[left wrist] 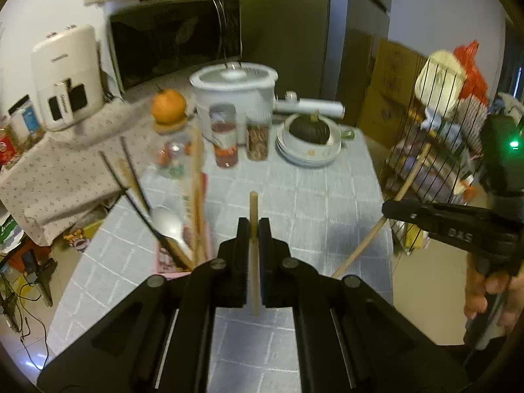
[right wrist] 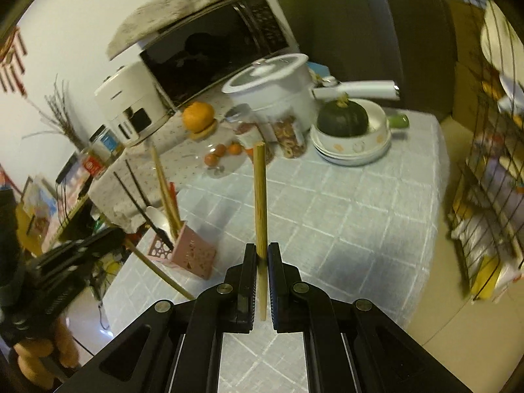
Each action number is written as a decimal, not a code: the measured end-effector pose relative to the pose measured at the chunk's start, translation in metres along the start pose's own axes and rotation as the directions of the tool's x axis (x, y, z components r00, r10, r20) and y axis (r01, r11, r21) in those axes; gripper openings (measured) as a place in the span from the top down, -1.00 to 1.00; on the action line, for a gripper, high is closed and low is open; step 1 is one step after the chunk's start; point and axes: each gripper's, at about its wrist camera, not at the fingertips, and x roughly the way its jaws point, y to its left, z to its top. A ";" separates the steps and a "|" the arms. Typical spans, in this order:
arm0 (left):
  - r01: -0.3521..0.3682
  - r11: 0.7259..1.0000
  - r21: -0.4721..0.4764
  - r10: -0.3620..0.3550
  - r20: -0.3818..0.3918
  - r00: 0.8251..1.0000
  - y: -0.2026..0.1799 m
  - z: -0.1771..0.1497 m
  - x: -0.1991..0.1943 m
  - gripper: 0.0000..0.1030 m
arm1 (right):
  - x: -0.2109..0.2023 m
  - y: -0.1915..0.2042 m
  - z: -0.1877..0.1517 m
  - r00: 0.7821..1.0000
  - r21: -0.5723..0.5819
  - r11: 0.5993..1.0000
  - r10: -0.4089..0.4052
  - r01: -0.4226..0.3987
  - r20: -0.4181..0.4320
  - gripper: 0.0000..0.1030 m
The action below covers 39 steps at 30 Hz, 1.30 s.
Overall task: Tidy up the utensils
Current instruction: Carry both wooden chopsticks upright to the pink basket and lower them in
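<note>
A: Left gripper – jaws clamped on a wooden chopstick, stick upright between the pads, tip poking above them.

B: Right gripper likewise pinching a second wooden chopstick, held above the grey checked tablecloth.

A: Pink utensil holder at the table's left edge; black chopsticks, a metal spoon and more wooden sticks stand in it.

B: Behind: white lidded pot, dark green squash in stacked bowls, microwave
</note>
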 end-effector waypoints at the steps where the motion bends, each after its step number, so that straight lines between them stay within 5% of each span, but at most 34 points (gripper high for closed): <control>1: 0.005 1.000 -0.011 -0.004 0.018 1.000 0.005 -0.002 -0.008 0.88 | -0.001 0.004 0.001 1.000 -0.013 1.000 0.000 0.000 0.002 0.87; 12: -0.011 0.994 -0.109 0.030 0.175 0.984 0.050 -0.010 -0.054 0.88 | -0.011 0.058 0.008 1.000 -0.150 0.988 0.023 -0.021 0.011 0.87; 24: -0.066 0.973 -0.223 0.152 0.396 0.905 0.082 -0.001 -0.077 0.88 | -0.008 0.105 0.017 0.994 -0.193 0.977 0.103 -0.093 0.039 0.87; 39: -0.105 0.962 -0.253 0.167 0.239 0.956 0.098 -0.003 -0.010 0.88 | -0.003 0.114 0.017 0.993 -0.199 0.975 0.107 -0.096 0.046 0.87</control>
